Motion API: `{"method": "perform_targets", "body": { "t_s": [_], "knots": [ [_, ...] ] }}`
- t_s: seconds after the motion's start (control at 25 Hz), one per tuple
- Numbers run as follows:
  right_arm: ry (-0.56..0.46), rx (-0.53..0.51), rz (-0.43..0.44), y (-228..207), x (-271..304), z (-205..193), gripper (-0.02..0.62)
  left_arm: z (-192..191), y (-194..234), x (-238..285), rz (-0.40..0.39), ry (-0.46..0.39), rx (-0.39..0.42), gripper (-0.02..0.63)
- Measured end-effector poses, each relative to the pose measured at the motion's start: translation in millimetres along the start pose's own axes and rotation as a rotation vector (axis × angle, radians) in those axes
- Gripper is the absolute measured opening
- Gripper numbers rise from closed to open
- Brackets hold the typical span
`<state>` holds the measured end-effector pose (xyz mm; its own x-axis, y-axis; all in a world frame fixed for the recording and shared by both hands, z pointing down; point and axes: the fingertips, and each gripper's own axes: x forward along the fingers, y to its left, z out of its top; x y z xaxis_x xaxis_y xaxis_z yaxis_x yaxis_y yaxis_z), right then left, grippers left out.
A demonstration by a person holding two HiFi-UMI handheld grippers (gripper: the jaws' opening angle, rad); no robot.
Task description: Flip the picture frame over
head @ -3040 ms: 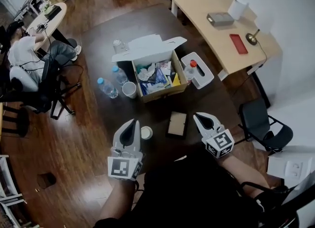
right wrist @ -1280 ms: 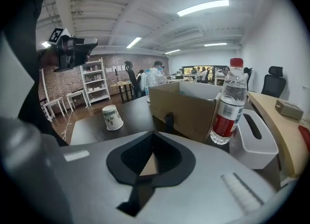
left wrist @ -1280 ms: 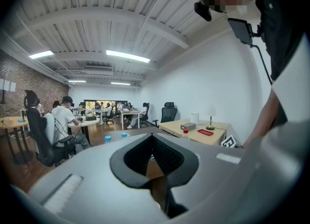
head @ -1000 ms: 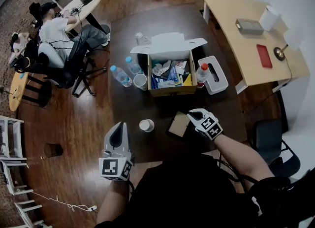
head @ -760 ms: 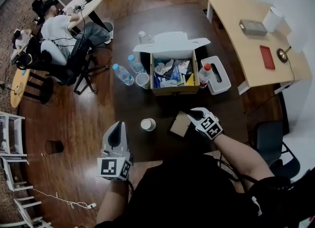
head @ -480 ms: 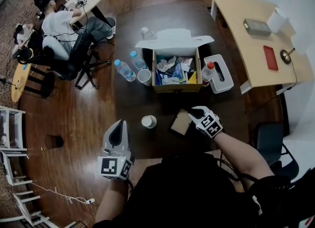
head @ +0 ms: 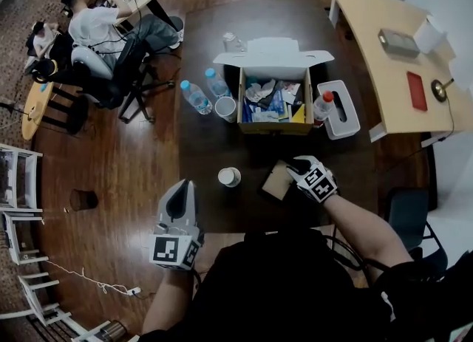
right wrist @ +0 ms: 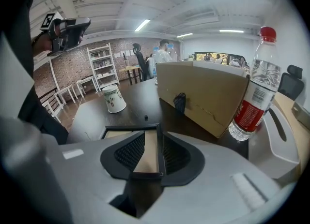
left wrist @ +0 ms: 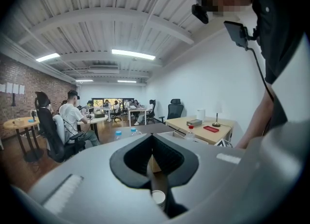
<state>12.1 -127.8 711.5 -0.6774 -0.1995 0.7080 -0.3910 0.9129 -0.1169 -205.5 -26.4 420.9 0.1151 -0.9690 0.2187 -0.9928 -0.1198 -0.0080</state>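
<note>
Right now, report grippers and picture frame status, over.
Left gripper shut, empty. Right gripper jaws just been opening, astride picture frame corner. Frame lying on table. Paper cup beside it, apart.

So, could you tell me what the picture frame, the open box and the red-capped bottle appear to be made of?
Dark rectangular picture frame: matte black rim, wood or plastic, unclear; its tan panel looks like fibreboard.
Open brown box: corrugated cardboard, dull tan, creased face.
Red-capped clear bottle: glossy transparent plastic, background showing through.
</note>
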Motion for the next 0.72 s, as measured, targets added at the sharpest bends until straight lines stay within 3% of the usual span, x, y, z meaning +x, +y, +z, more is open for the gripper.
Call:
{"method": "perform_targets", "body": {
  "t_s": [0.72],
  "knots": [
    [0.109,-0.033,0.046,-4,29,-20,0.130,-7,25,-41,0.136,0.008,-0.026,0.000]
  ]
}}
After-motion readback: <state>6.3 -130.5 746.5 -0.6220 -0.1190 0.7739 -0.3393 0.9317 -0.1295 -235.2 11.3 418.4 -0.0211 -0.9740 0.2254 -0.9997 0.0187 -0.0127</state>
